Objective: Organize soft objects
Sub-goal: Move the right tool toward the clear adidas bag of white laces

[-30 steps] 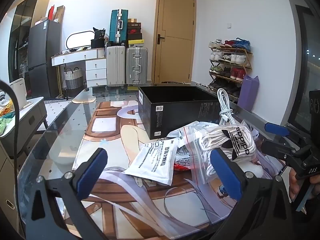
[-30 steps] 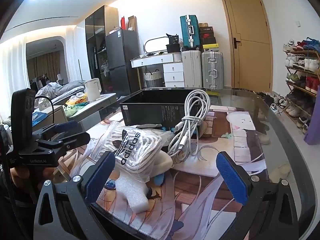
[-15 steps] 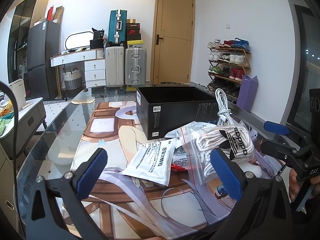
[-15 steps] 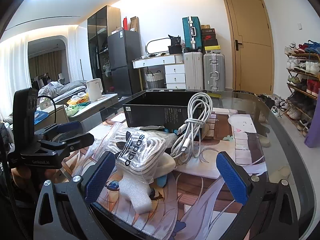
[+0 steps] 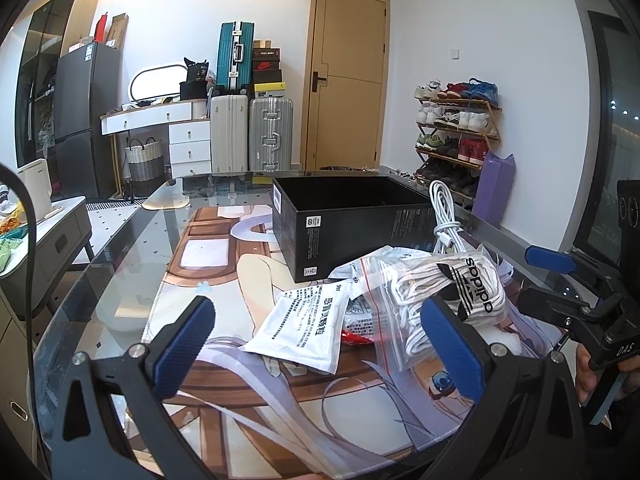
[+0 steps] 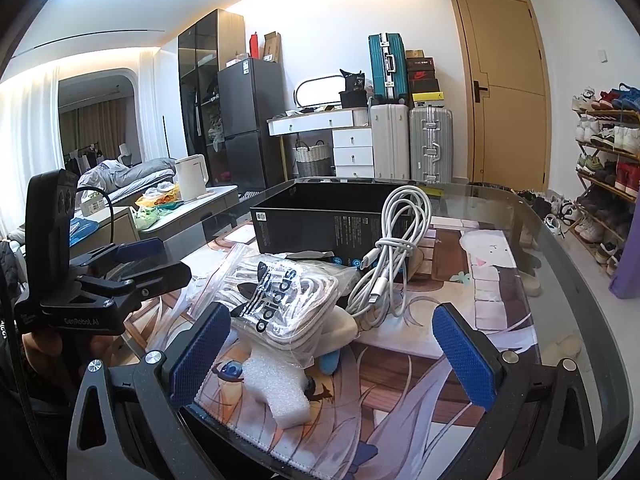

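A clear zip bag of white adidas socks (image 5: 452, 292) (image 6: 276, 296) lies on the printed mat, beside a white printed pouch (image 5: 304, 326) and a red-marked packet under the bag. A coiled white cable (image 6: 396, 252) (image 5: 446, 220) leans on the open black box (image 5: 348, 220) (image 6: 320, 220). A white foam piece (image 6: 280, 388) and a cream plush item (image 6: 336, 332) rest near the mat's front edge. My left gripper (image 5: 320, 348) is open, just short of the pouch and bag. My right gripper (image 6: 332, 352) is open around the foam and bag, above them.
The glass table (image 6: 568, 280) carries a printed mat (image 5: 224, 264). A shoe rack (image 5: 456, 128) and purple bag (image 5: 494, 188) stand by the right wall. Suitcases (image 5: 248, 132), a white dresser (image 5: 176, 136) and a fridge (image 5: 80, 120) line the far wall. A side cabinet with a kettle (image 6: 192, 176) stands left.
Both views have shifted slightly: the left gripper has risen and eased back a little from the pile. The objects lie where they were, and both grippers stay open.
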The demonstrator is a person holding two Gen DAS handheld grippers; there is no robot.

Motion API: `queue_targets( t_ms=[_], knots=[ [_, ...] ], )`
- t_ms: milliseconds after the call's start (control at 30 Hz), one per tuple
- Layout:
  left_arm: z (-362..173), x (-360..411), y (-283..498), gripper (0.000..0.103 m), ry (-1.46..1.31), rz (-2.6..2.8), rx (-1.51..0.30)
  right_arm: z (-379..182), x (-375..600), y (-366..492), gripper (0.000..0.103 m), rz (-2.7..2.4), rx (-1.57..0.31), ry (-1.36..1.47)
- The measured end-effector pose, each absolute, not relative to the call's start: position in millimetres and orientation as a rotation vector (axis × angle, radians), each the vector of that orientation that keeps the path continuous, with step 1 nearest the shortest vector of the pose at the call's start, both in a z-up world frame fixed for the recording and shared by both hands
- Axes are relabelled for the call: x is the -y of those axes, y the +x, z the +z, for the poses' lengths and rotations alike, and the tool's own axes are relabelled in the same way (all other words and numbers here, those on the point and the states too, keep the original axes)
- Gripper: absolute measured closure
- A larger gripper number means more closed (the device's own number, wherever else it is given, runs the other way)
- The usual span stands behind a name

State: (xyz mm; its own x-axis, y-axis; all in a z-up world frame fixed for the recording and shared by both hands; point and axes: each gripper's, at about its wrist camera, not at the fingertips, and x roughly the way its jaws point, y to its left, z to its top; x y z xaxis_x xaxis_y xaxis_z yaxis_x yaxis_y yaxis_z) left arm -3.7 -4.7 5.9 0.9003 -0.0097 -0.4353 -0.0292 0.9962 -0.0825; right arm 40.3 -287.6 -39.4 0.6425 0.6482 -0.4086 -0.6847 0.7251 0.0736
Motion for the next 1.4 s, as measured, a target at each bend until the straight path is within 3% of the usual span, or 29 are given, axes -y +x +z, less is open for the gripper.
queue_targets(
  t_ms=[1400],
  knots=[
    [3.6,4.1,0.3,0.0,-0.085,-0.013,-0.407,-40.6,282.3,29.2,0.0,0.754,-0.417,-0.12]
  ],
)
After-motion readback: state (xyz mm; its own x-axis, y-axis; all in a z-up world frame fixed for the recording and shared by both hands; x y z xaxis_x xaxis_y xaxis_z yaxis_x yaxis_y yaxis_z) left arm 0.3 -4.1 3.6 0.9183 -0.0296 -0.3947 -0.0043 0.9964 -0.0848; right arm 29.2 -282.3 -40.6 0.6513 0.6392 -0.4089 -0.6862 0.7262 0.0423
